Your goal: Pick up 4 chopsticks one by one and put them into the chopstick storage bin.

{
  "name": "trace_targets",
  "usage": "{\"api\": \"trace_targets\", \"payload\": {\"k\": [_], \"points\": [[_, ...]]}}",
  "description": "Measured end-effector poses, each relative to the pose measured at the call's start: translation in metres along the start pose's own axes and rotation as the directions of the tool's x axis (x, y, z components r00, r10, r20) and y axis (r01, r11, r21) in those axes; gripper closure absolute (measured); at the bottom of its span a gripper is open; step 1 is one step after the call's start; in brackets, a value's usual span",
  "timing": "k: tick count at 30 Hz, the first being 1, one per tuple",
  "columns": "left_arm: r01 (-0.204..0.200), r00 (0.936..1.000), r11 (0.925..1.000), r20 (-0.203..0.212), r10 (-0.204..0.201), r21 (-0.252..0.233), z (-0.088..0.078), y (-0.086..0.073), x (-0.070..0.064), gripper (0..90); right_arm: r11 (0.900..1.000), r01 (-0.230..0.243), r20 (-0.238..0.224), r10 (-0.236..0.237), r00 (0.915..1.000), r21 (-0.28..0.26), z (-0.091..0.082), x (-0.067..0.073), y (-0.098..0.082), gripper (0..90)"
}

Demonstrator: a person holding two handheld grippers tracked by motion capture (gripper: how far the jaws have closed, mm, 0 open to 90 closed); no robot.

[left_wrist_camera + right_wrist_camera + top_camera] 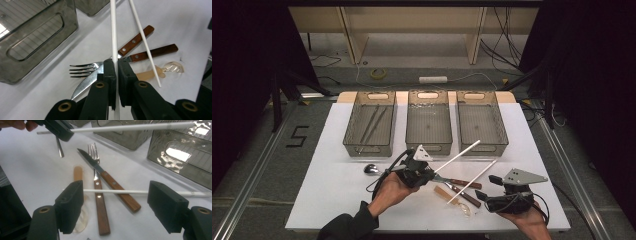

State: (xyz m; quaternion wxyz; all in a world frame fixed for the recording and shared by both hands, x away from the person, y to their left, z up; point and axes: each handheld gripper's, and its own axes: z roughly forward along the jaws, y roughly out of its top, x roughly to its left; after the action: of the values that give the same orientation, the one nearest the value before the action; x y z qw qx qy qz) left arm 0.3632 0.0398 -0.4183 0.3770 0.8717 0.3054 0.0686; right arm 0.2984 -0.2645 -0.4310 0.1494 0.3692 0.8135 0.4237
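High view, centre: left gripper [428,175] clamps a white chopstick [458,156] slanting up-right; at lower right, right gripper [484,189] holds its jaws apart, empty.

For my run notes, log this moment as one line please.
left gripper: shut on white chopstick, lifted off table | right gripper: open, empty | second chopstick, fork, knife: on table

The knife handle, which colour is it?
Brown wood with metal rivets on the knife handle, best in the right gripper view.
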Motion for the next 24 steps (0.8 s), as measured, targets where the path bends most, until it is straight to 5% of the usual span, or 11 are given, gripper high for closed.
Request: {"api": "trace_targets", "payload": {"k": [14,24], "points": [[-0.017,0.9992,0.9993,0.036,0.018,-0.034,-0.025,0.005,-0.005,85.7,1.0,0.004,0.001,-0.004,1.0,0.011,0.001,0.0,-0.001,30.2],[0.036,0.9985,0.9953,-0.038,-0.04,-0.09,-0.046,0.006,0.025,85.7,1.0,0.003,0.001,-0.003,1.0,0.011,0.002,0.0,-0.001,30.2]]}}
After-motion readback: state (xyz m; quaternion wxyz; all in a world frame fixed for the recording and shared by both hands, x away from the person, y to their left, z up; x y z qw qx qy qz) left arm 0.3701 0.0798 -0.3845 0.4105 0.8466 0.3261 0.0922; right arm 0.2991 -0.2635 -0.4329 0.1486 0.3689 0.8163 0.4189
